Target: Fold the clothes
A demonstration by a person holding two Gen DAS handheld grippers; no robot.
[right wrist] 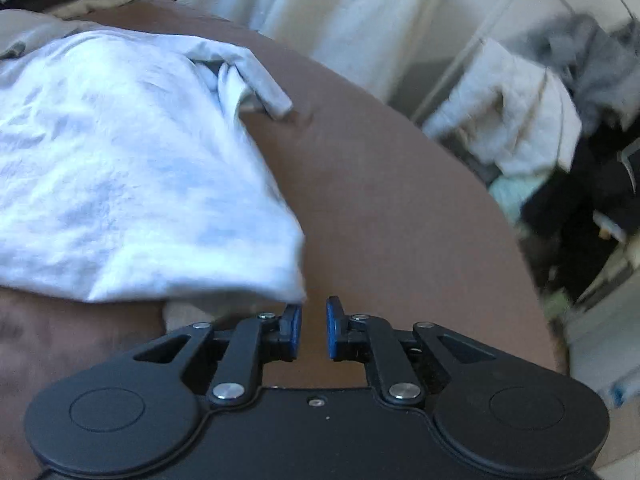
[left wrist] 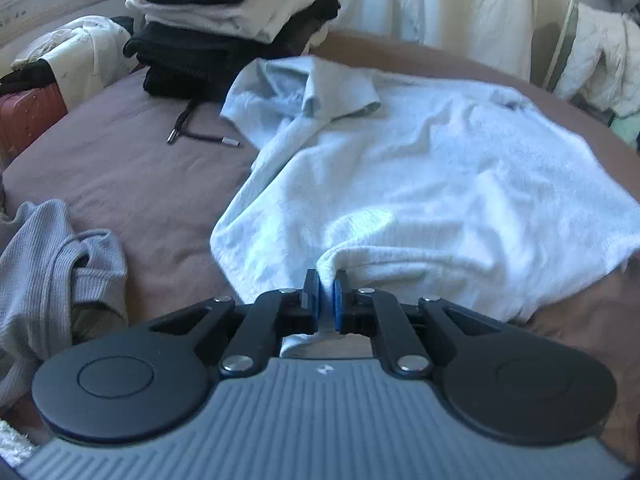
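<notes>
Left tongs [left wrist: 327, 295]: nearest the left wrist camera, nearly closed on a bunched fold at the near hem of the white polo shirt [left wrist: 400, 184]; cloth shows between the blue pads and below them, so I judge this a real pinch.
Right tongs [right wrist: 314, 330]: parted, with only brown sheet showing through the gap; they sit just beside the shirt's near right hem corner [right wrist: 294, 288] and grip nothing. The left pad is close to the cloth; whether it touches, I cannot tell.
Shirt, position: spread on the bed [left wrist: 132, 184], hem end nearest both tongs, collar end farthest.
Shirt, heading: the long axis runs from the hem away toward the collar [left wrist: 340, 88], leaning a little left in the left wrist view. The collar points at the stack of folded clothes [left wrist: 232, 24] beyond it.
Shirt, far right: a sleeve [right wrist: 256, 80] lies crumpled and partly tucked under, on the right edge past the hem corner.
Step in hand: probably taking both hem corners to square the shirt or carry the hem toward the collar.
Doing it well: close the right tongs on that corner through both layers, level with the left grip; keep the hem taut between them and move along the long axis so the fold lands straight. The bunched sleeve wants flattening.
Left of the shirt: a grey ribbed garment [left wrist: 52, 264] lies loose, well apart.
</notes>
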